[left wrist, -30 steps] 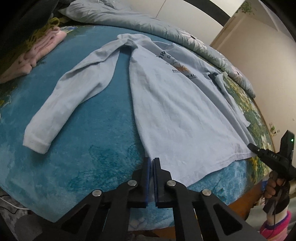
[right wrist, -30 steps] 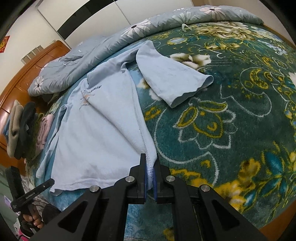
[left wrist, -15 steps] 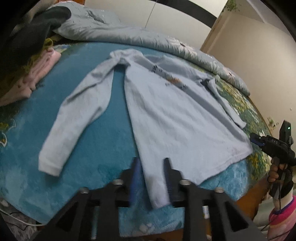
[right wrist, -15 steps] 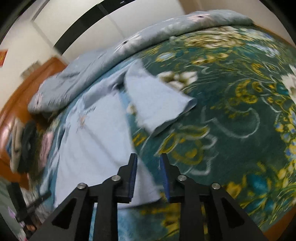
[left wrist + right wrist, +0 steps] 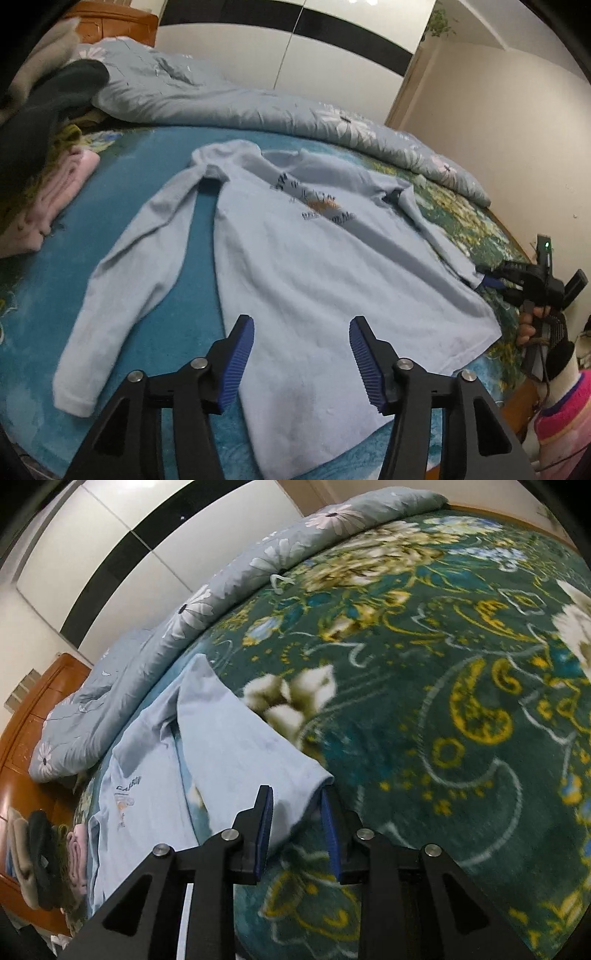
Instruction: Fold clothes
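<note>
A light blue long-sleeved shirt [image 5: 295, 258] lies flat on the bed, front print up, both sleeves spread out. My left gripper [image 5: 301, 354] is open and hangs above the shirt's bottom hem, holding nothing. My right gripper [image 5: 295, 827] is open with its jaws on either side of the cuff of the shirt's right sleeve [image 5: 236, 746]. The right gripper also shows in the left wrist view [image 5: 517, 277], at that sleeve's end.
A teal floral blanket [image 5: 443, 720] covers the bed. A grey flowered duvet [image 5: 221, 99] is bunched along the far side. Folded pink and dark clothes [image 5: 48, 192] are stacked at the left. The wooden headboard [image 5: 22, 738] and white wardrobe doors stand behind.
Both grippers have opened and let go of the shirt's bottom hem. The left has lifted back. The right has moved up to the right sleeve cuff.
</note>
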The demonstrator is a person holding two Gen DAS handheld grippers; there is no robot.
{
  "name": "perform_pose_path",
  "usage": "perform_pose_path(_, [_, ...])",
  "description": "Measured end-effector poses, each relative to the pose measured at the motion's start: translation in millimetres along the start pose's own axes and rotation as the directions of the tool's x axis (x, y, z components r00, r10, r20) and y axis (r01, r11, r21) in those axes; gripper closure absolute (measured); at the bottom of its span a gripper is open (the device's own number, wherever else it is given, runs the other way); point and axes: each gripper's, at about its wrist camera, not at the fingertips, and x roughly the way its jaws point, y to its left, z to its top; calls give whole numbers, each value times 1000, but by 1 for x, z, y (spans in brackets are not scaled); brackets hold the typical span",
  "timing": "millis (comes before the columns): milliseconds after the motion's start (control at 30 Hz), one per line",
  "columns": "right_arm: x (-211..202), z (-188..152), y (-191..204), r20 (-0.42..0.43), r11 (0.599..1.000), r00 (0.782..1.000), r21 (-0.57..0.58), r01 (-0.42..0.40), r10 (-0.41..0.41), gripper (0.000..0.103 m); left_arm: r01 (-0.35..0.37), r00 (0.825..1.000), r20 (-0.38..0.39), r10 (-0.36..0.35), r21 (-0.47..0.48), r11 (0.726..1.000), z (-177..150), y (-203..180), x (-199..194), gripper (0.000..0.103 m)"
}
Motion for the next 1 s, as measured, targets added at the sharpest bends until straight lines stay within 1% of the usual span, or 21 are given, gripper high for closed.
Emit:
perform_pose_path(33, [2, 2, 3, 1, 1000, 1000, -12, -5, 5, 81, -1, 1000, -9, 1, -1, 1000, 0, 0, 4, 45])
perform_pose_path(100, [9, 8, 9, -14, 999, 1000, -42, -6, 5, 99, -8, 1000, -22, 8, -7, 1000, -2, 0, 9, 45])
perform_pose_path(133, [9, 14, 12, -11, 998, 1000, -66, 12, -12, 99, -10, 1000, -24, 10, -11, 1000, -1, 1, 10, 45])
perform_pose_path(233, [3, 45, 21, 54, 983, 993, -147, 108, -101, 100, -16, 1000, -23, 15, -26, 1000, 1, 6, 13, 45])
perform_pose_path(333, [-4, 75, 29, 125, 953, 975, -220, 207, -182, 100, -26, 1000, -16, 25, -41, 999, 6, 12, 14, 45])
perform_pose_path(367, [-6, 88, 30, 159, 938, 962, -235, 256, -222, 100, -28, 1000, -12, 27, -48, 998, 7, 15, 15, 45])
perform_pose_path(400, [-9, 104, 28, 197, 919, 941, -232, 318, -276, 100, -30, 1000, -10, 29, -56, 998, 8, 18, 15, 45])
perform_pose_path(500, [-10, 138, 16, 259, 874, 883, -195, 444, -391, 100, -37, 999, -5, 36, -80, 996, 11, 25, 15, 45])
perform_pose_path(600, [-5, 158, -3, 266, 839, 837, -143, 525, -478, 100, -42, 999, -10, 41, -102, 994, 12, 32, 16, 45])
perform_pose_path(633, [-2, 163, -11, 258, 828, 824, -125, 546, -504, 100, -45, 999, -12, 44, -109, 993, 12, 34, 17, 45])
perform_pose_path(667, [0, 166, -18, 246, 825, 819, -109, 555, -519, 100, -49, 999, -18, 48, -116, 992, 12, 37, 17, 45])
perform_pose_path(733, [8, 166, -33, 203, 822, 814, -65, 566, -544, 100, -54, 998, -21, 52, -122, 991, 12, 40, 16, 45])
perform_pose_path(767, [12, 165, -37, 189, 823, 815, -57, 566, -547, 100, -56, 998, -22, 54, -124, 991, 12, 41, 16, 45])
perform_pose_path(867, [19, 156, -42, 159, 832, 829, -63, 551, -536, 100, -63, 998, -20, 62, -116, 991, 12, 40, 11, 45])
perform_pose_path(1000, [12, 147, -38, 166, 848, 846, -82, 524, -507, 100, -64, 998, -12, 63, -103, 993, 12, 36, 2, 45])
